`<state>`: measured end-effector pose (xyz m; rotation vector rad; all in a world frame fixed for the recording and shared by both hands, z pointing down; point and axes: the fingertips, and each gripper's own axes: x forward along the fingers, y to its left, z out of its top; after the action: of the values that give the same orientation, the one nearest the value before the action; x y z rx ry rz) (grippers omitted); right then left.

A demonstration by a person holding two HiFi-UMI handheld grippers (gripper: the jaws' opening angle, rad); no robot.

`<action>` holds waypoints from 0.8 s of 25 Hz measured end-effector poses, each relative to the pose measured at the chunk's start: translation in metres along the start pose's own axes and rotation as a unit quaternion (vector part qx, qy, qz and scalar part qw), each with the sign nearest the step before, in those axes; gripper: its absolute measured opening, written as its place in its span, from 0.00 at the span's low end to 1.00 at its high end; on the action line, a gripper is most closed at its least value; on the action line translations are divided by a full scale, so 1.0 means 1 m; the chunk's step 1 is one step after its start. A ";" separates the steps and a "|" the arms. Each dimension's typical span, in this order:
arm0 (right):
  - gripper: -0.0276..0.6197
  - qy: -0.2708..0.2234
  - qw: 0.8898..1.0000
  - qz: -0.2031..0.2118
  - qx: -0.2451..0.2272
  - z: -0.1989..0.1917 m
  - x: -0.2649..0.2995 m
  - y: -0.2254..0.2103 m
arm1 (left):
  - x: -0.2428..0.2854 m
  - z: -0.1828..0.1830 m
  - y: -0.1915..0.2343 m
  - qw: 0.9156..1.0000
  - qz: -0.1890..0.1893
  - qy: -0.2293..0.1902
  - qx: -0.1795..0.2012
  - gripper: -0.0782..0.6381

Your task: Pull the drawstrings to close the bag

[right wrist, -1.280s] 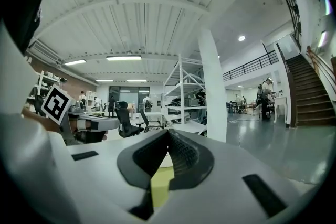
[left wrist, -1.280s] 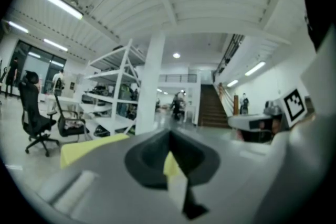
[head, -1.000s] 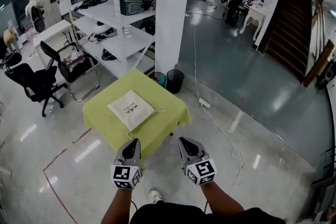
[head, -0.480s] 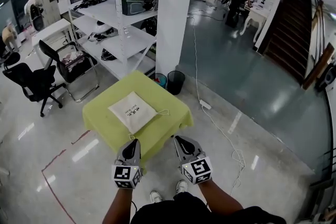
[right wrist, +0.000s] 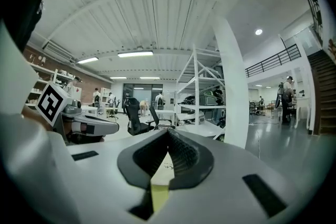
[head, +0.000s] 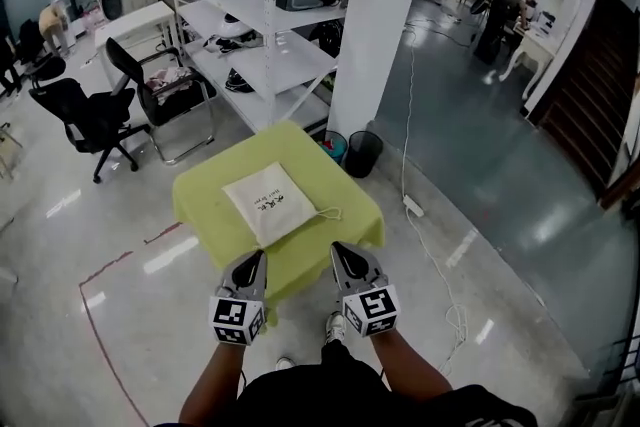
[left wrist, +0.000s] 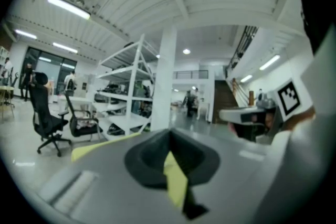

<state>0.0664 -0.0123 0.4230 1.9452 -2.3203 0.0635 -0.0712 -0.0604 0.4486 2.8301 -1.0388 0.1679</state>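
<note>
1. Far left: an office chair [head: 85,115] and a folding chair [head: 165,95] stand well apart from the table. The floor between is bare and crossed by a red tape line [head: 105,272].
2. Table [head: 210,205]: yellow-green cloth, one corner toward the person. The floor is open along its left and near sides.
3. Left gripper [head: 256,258]: jaws pressed together, nothing in them. The tips sit at the table's near edge; cannot tell whether they are over it or just short. In the left gripper view, only a sliver of the cloth shows past the closed tips.
4. Bag [head: 272,205]: flat at mid-table, set diagonally, apart from both grippers. Its drawstring [head: 325,213] loops out onto the cloth at the bag's right corner. The print on the bag is too small to read.
5. Right gripper [head: 340,253]: jaws likewise closed and empty, near the table's edge and level with the left one.
6. Behind the table: a shelving rack [head: 265,35], then a white pillar [head: 385,25]. Two bins [head: 365,153] stand near the table's far right corner, so room is tight there.
7. Right: a power strip [head: 413,206] with its cable lies on the floor, with wide open floor beyond.
8. Hidden or cut off:
   - The person's body is cropped at the bottom edge.
   - A shoe [head: 335,325] is partly covered by the right gripper.
   - Each gripper's own housing fills the lower half of its view.
</note>
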 end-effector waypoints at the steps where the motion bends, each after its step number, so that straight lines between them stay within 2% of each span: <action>1: 0.04 0.001 1.000 0.006 -0.001 0.001 0.006 -0.006 | 0.006 0.000 0.002 1.000 0.007 0.002 -0.003 0.12; 10: 0.04 0.010 0.999 0.044 0.009 -0.006 0.061 -0.069 | 0.061 0.002 0.034 0.997 0.072 0.011 -0.015 0.12; 16: 0.04 0.023 0.996 0.088 0.023 -0.022 0.103 -0.097 | 0.094 -0.016 0.052 0.992 0.115 0.038 -0.023 0.12; 20: 0.04 0.045 0.990 0.126 0.037 -0.045 0.126 -0.104 | 0.100 -0.037 0.062 0.985 0.154 0.072 -0.028 0.12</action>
<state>0.1497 -0.1494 0.4776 1.6292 -2.5214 0.2575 -0.0379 -0.1652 0.5042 2.5473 -1.4148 0.3580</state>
